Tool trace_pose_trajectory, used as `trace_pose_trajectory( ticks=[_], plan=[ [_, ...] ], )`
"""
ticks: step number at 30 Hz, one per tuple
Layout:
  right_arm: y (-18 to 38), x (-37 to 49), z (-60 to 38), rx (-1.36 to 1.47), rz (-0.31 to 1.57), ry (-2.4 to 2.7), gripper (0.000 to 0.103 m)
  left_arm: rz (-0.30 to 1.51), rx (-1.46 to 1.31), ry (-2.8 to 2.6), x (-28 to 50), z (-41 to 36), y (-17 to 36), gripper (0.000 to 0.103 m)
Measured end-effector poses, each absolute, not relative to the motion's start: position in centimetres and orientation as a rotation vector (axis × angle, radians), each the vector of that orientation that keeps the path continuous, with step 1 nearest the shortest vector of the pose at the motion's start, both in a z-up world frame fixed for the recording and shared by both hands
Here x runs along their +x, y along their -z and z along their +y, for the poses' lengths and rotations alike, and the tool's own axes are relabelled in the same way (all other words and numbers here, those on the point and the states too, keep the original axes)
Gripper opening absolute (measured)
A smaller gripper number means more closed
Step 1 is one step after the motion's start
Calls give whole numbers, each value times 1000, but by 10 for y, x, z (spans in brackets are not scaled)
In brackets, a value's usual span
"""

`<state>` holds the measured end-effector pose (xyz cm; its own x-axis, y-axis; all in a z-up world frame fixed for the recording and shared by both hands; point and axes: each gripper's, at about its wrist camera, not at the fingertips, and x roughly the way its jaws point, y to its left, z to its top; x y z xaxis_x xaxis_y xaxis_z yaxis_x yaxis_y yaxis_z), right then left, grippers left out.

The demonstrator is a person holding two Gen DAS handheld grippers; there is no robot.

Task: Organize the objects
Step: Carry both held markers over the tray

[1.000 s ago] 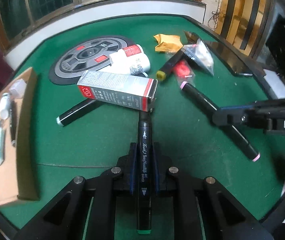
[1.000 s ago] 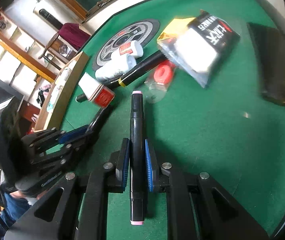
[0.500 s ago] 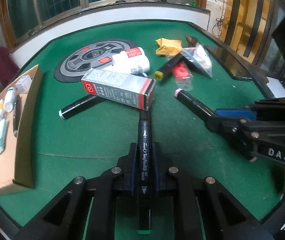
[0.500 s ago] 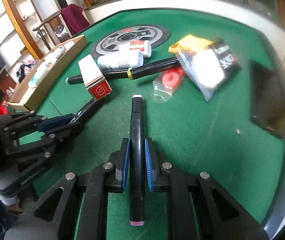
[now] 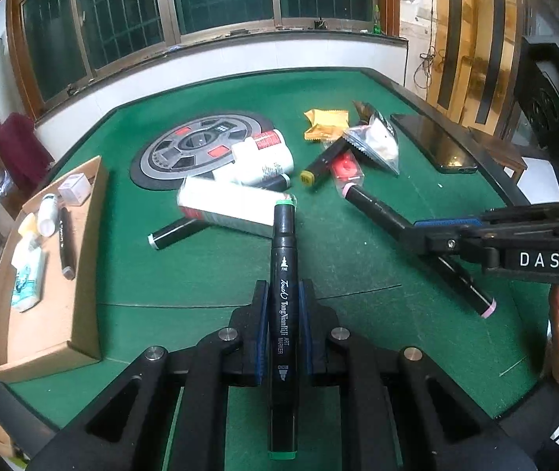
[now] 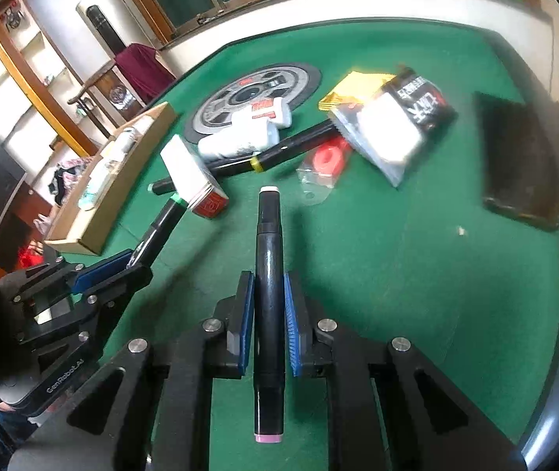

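Your left gripper was clamped on the green-capped marker, which ran straight along the fingers with its far green tip just in front of the grey-and-red box. Your right gripper was clenched on the pink-capped marker, lifted clear of the green table, pale far tip pointing toward the clutter.

The right gripper also showed in the left view, marker angled across it, both pink ends visible.

The cardboard tray sat at the table's left edge, with a dark pen and small bottles inside. Neither held marker was over it.

Loose on the felt: yellow-capped marker, another black marker tucked under the box, white bottle on the wheel-print mat, red item in a clear bag, snack packet, phone.
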<state>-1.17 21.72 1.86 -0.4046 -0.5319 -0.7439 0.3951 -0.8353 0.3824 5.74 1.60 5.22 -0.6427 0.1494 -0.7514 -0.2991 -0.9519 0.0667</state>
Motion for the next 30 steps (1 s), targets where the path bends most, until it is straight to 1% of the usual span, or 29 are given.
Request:
trace_pose_trajectory(
  ticks=[9,20,30],
  plan=[
    [-21,-4,199,1254,-251,2190,12,225,-1122,-2678,65,-3,-67,12],
    [-34,4,140,1231,-162,2116,12,146,-1084,-2772,69,-44,-78,12],
    [-54,30,114,1179,-103,2108,12,73,-1011,-2853,99,-74,-98,12]
  ],
)
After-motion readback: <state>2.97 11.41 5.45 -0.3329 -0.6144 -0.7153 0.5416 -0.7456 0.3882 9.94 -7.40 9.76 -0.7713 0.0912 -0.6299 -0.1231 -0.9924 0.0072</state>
